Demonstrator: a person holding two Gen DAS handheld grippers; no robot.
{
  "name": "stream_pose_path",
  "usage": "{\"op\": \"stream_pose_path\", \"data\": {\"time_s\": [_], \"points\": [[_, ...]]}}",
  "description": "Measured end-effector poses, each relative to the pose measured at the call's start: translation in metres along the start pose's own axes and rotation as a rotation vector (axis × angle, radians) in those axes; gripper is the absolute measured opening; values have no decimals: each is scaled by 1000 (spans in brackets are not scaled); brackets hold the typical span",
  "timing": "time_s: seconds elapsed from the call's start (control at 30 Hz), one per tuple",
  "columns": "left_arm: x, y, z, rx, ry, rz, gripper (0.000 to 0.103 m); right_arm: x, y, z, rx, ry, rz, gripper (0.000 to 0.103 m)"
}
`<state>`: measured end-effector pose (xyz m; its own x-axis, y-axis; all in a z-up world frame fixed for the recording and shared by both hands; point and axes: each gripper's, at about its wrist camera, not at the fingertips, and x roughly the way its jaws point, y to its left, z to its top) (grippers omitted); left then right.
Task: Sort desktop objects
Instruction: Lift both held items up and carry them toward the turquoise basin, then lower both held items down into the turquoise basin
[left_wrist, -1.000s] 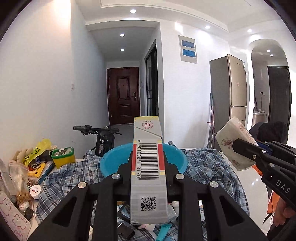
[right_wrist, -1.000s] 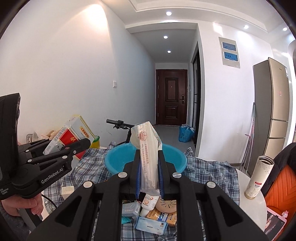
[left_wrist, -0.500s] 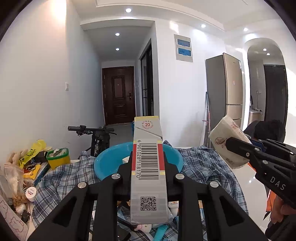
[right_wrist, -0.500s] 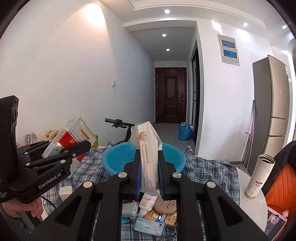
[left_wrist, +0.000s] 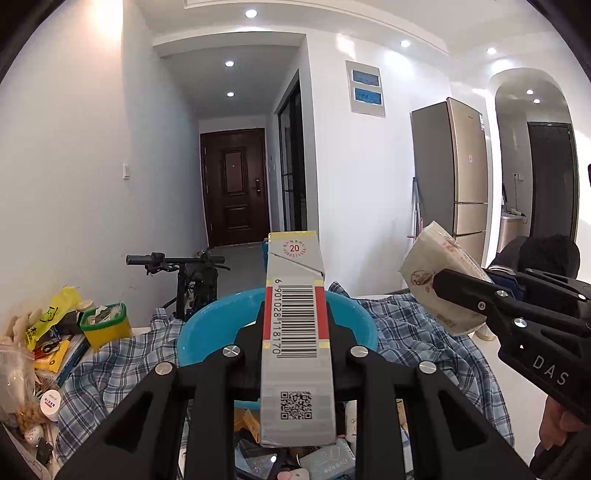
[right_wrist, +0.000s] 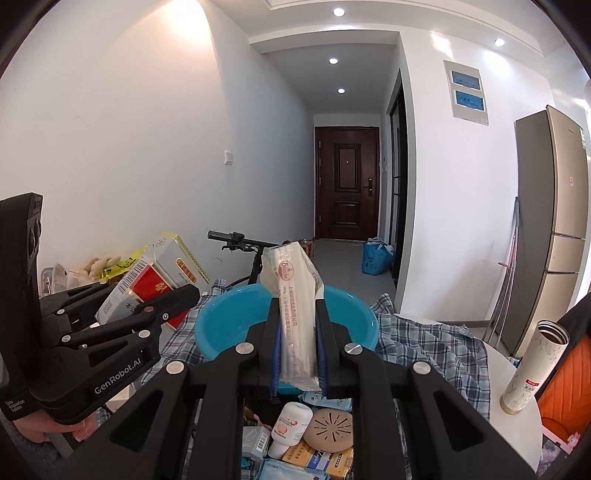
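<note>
Left gripper (left_wrist: 295, 354) fingers (left_wrist: 245, 350) clamped on a grey barcoded box (left_wrist: 295, 347), long axis running up the centre of the frame, far end over the near rim of the blue basin (left_wrist: 207, 328). Right gripper (right_wrist: 297, 347) fingers (right_wrist: 274, 343) pinched shut on a white plastic-wrapped packet (right_wrist: 295, 314), likewise lengthwise up mid-frame toward the same basin. Basin dead ahead of both, on the plaid-covered counter (right_wrist: 424, 339); neither hand clearly nearer, so probably a short forward carry before any release.

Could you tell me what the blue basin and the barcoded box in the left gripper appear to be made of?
Blue basin: probably plastic, judging by its uniform glossy colour and smooth moulded rim. Barcoded box: likely printed cardboard with a slight sheen, given its crisp folded edges and a flap seam.
</note>
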<state>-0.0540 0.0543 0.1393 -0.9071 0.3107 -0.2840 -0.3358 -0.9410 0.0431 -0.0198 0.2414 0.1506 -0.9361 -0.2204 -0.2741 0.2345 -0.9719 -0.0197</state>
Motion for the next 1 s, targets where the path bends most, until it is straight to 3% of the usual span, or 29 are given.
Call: {"op": "stream_pose_path", "data": {"time_s": [0.2, 0.57, 0.7, 1.0], "points": [[38, 4, 14, -1, -4, 10, 24, 29, -7, 17, -10, -8, -10, 14], [104, 27, 56, -78, -51, -37, 24, 84, -25, 51, 6, -54, -69, 14], [119, 29, 62, -43, -77, -23, 24, 102, -29, 56, 5, -58, -70, 14], [152, 53, 67, -152, -88, -43, 24, 139, -35, 57, 37, -62, -53, 14]]}}
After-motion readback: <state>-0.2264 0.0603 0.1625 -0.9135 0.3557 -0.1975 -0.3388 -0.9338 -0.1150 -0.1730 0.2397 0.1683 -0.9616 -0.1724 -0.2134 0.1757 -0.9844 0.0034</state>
